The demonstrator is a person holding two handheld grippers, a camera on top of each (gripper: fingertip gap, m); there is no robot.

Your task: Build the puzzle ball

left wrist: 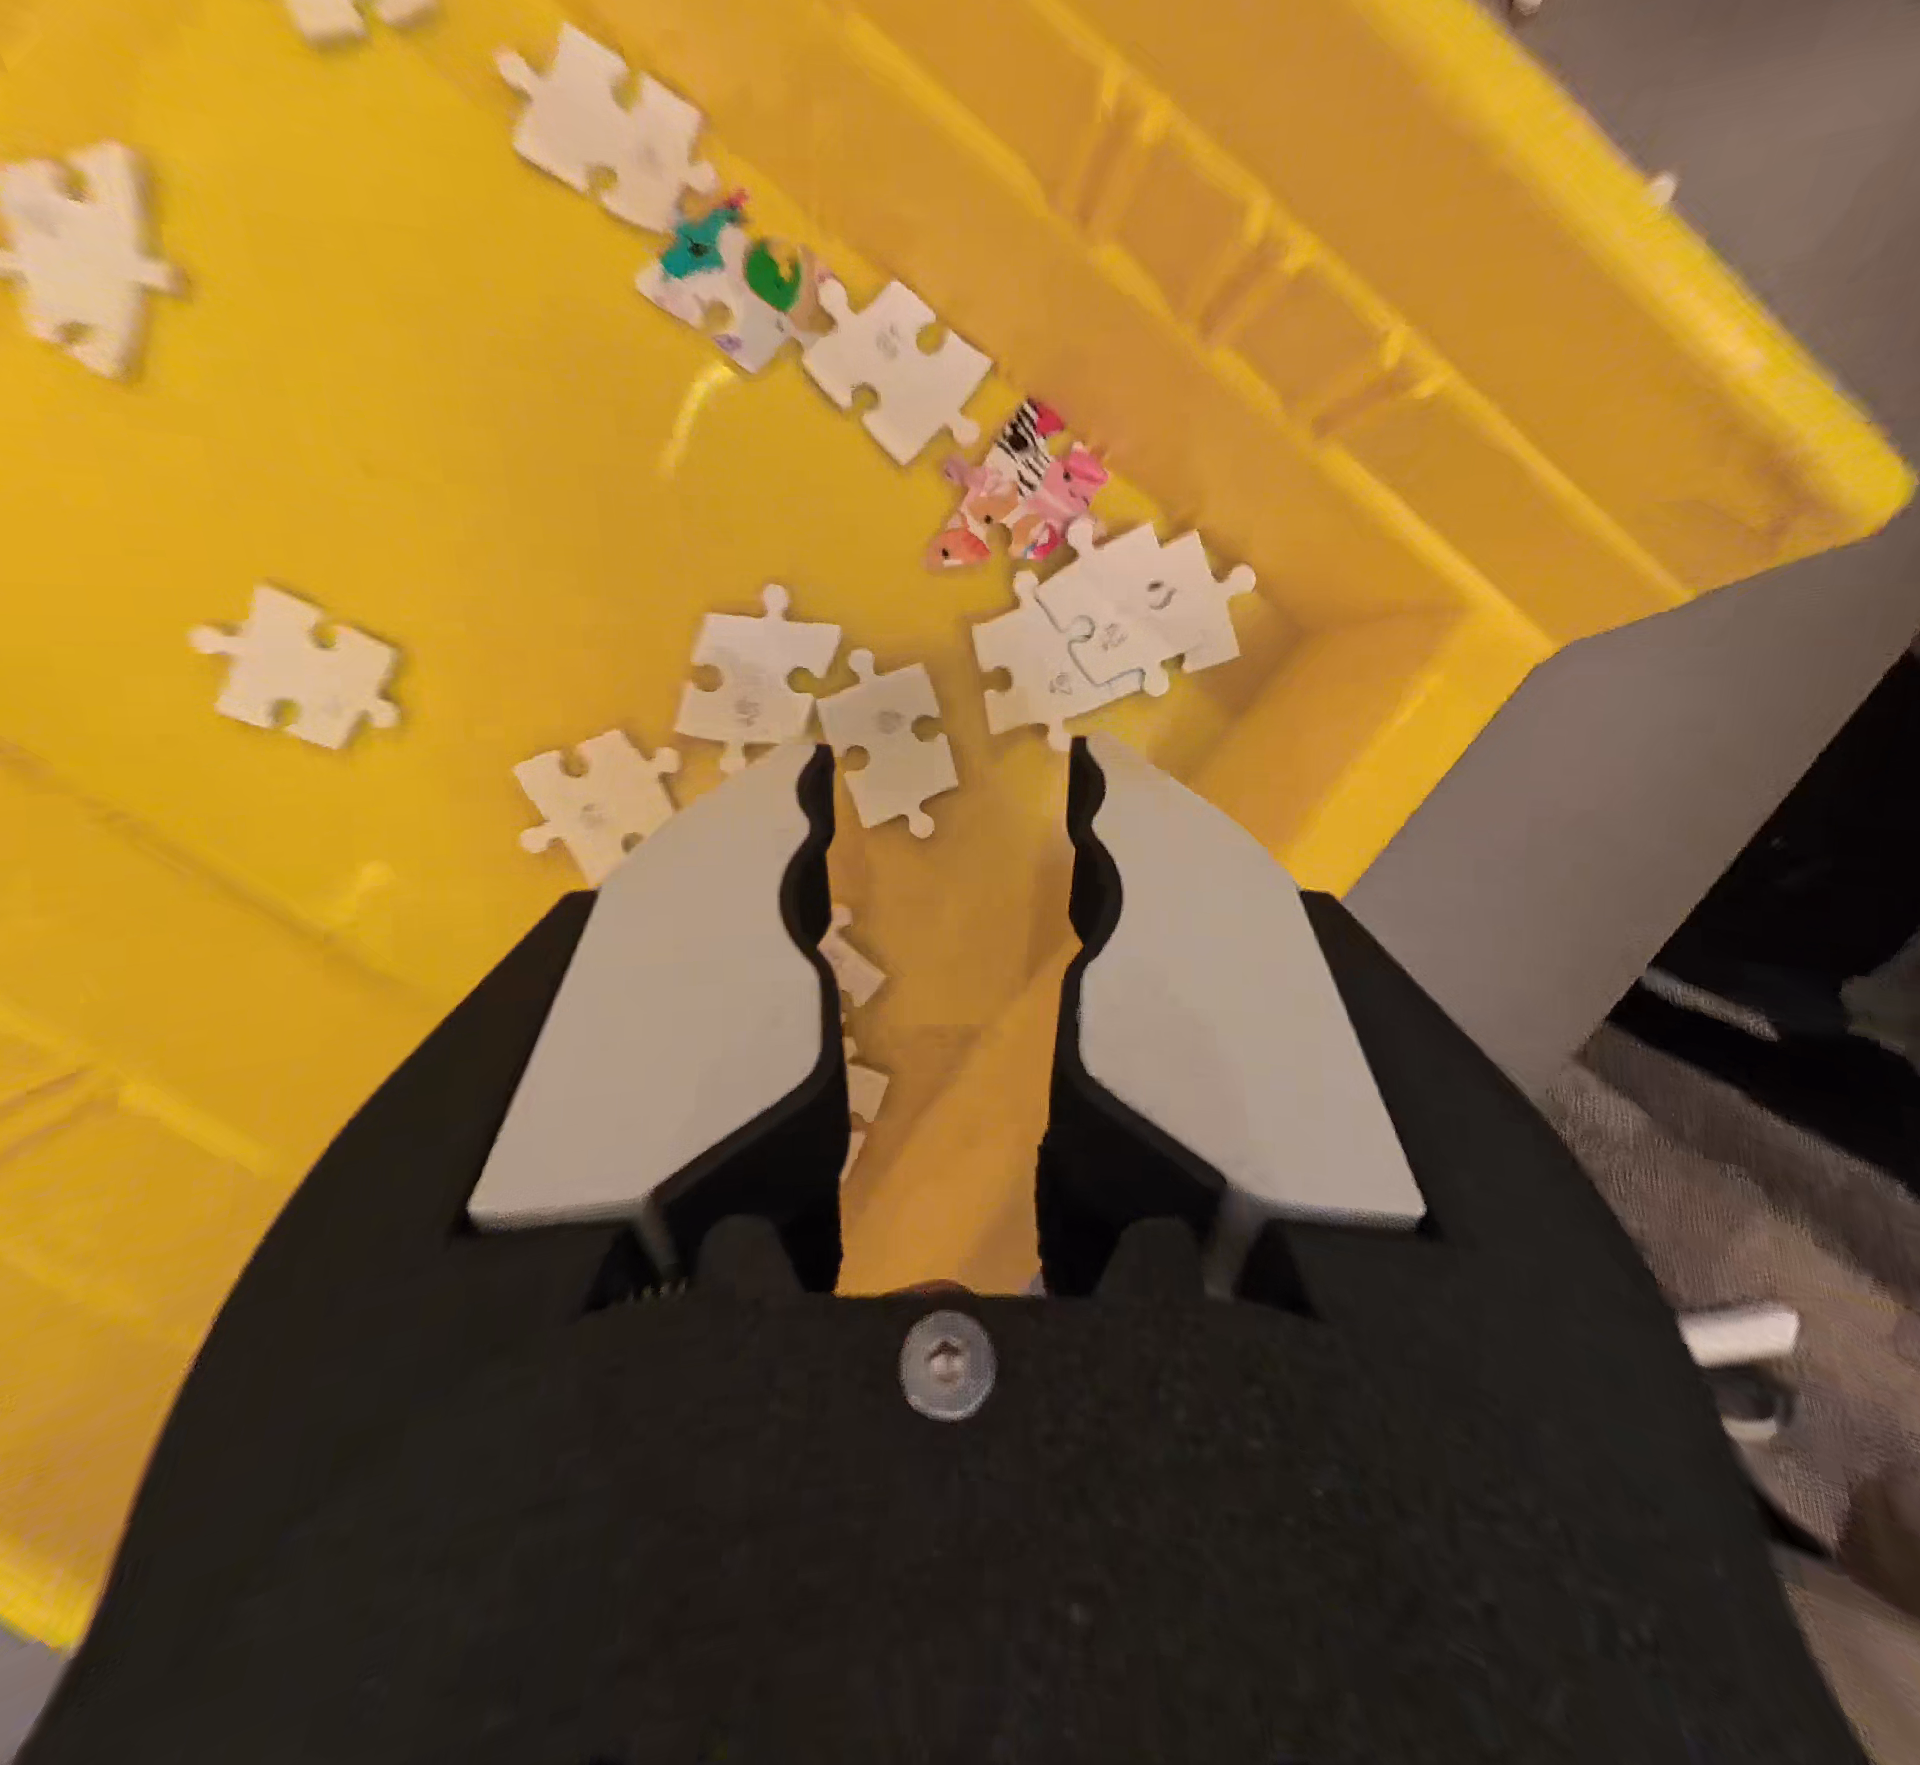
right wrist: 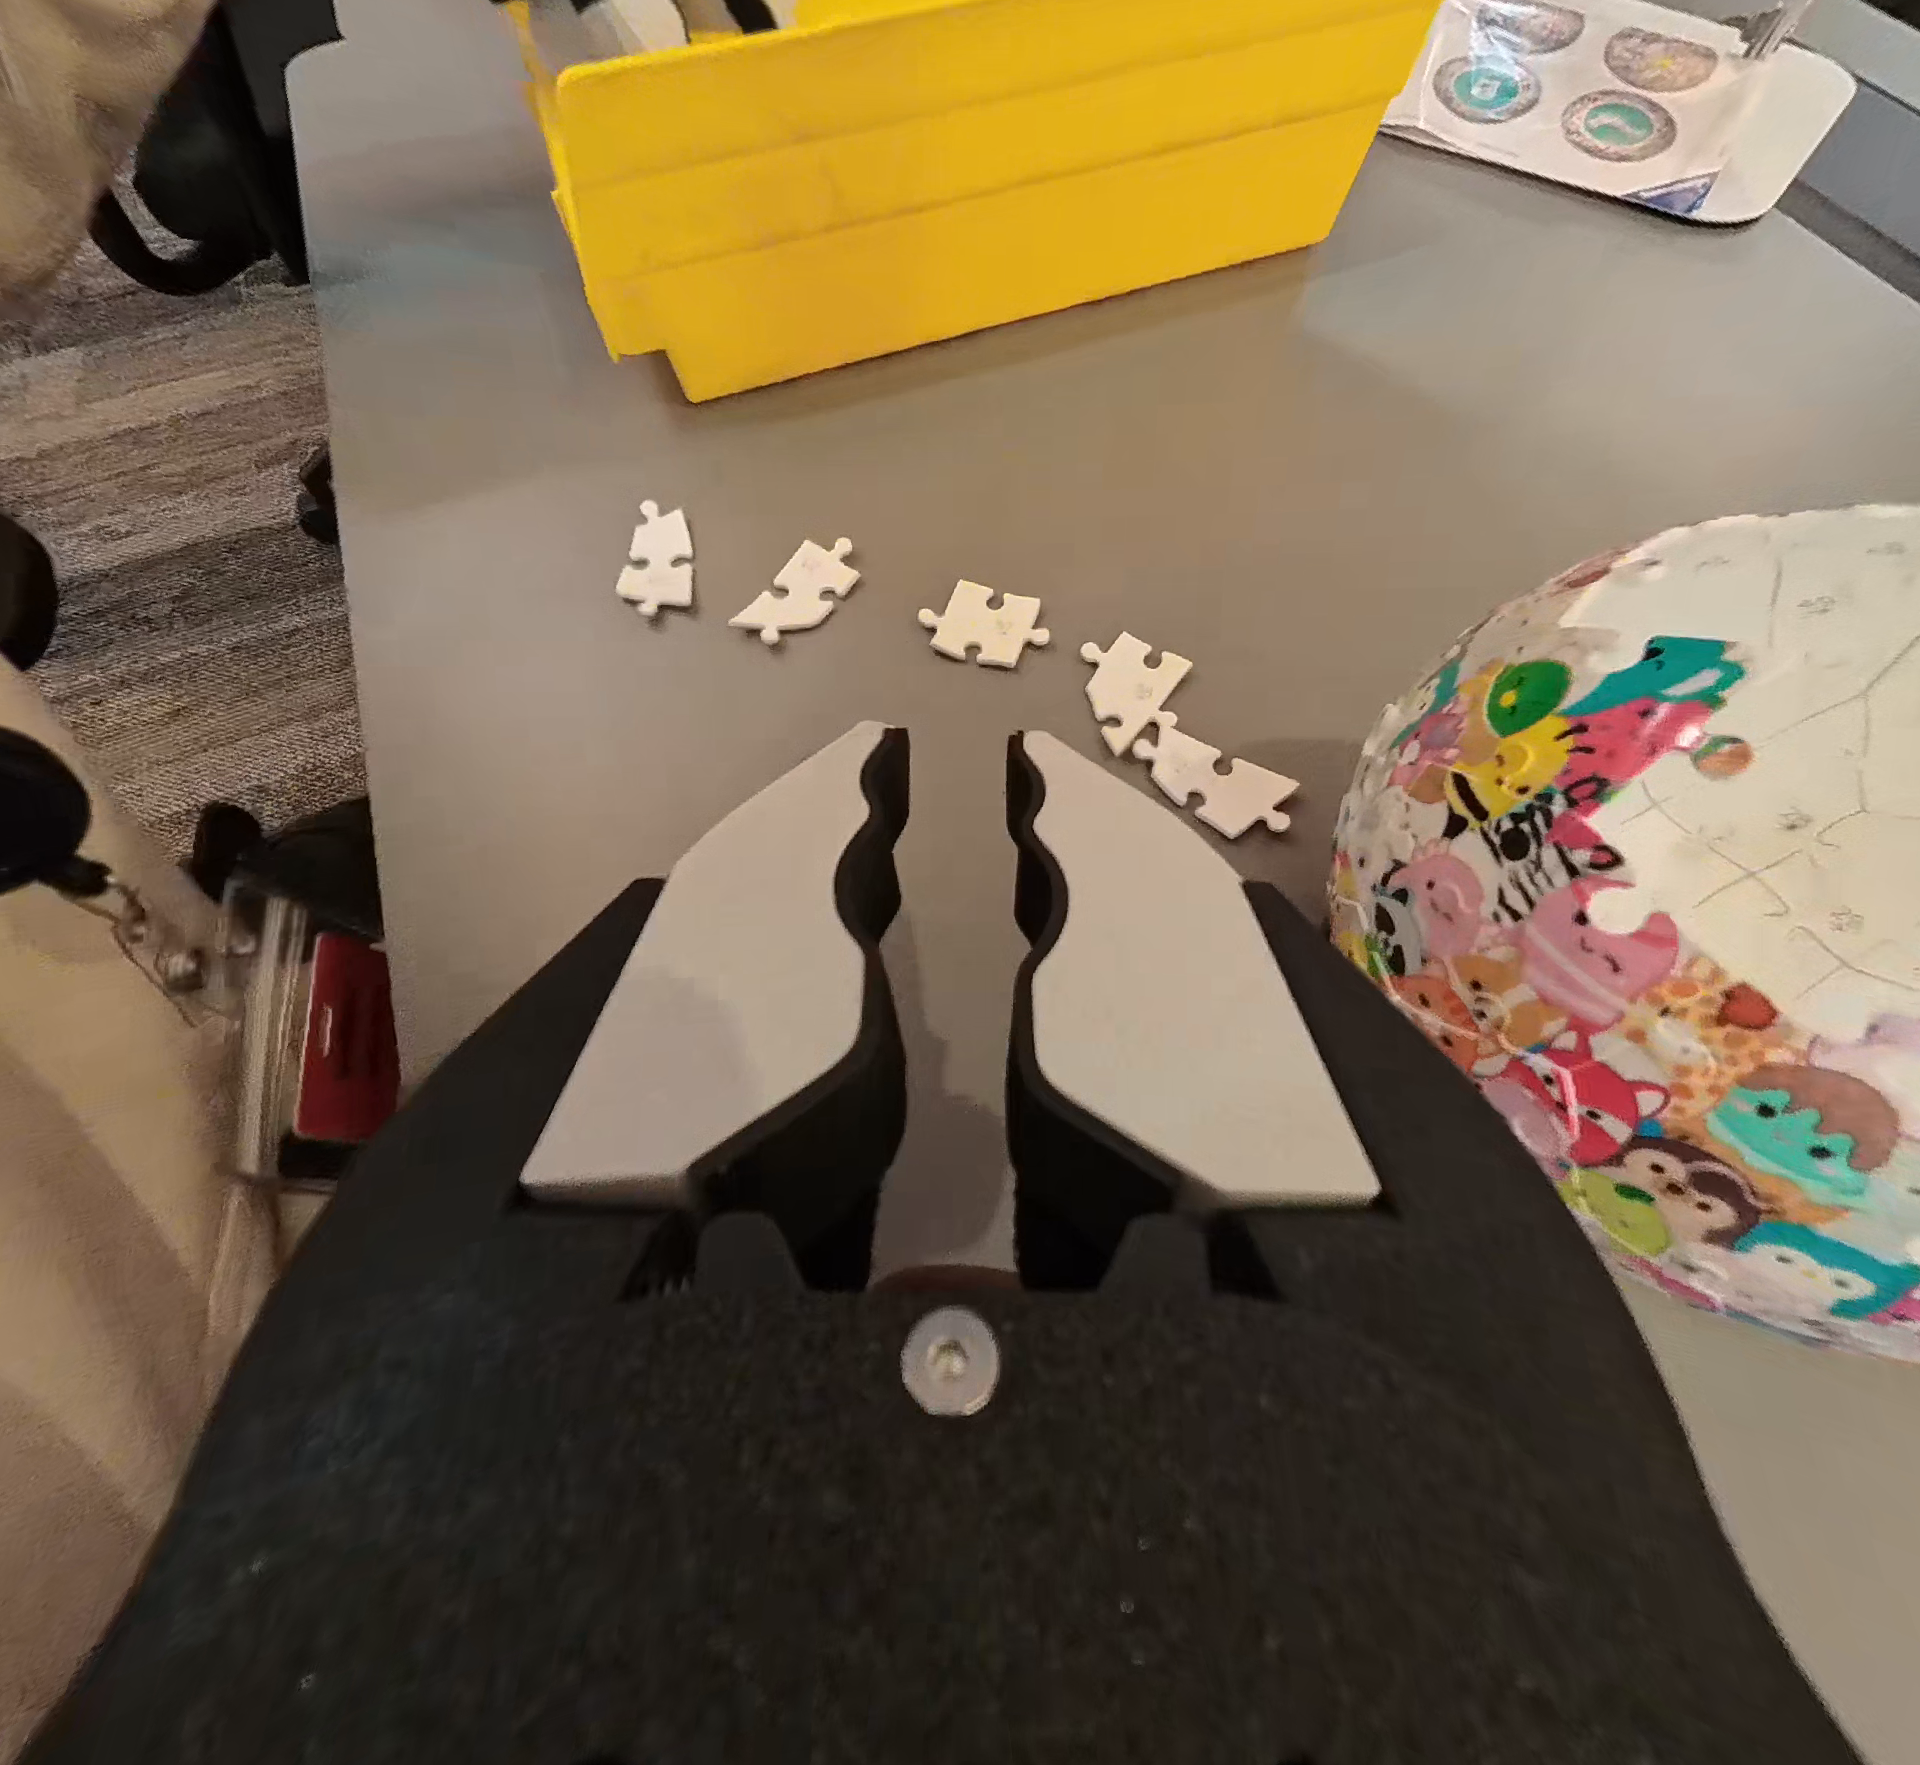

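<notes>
Both empty: left hand-held gripper released over yellow bin pieces, right hand-held gripper released beside puzzle ball.

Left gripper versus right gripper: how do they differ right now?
The left gripper hangs inside the yellow bin, over loose pieces; the right gripper hovers over the grey table. The left's jaws gape wider than the right's. Both are open and hold nothing.
</notes>
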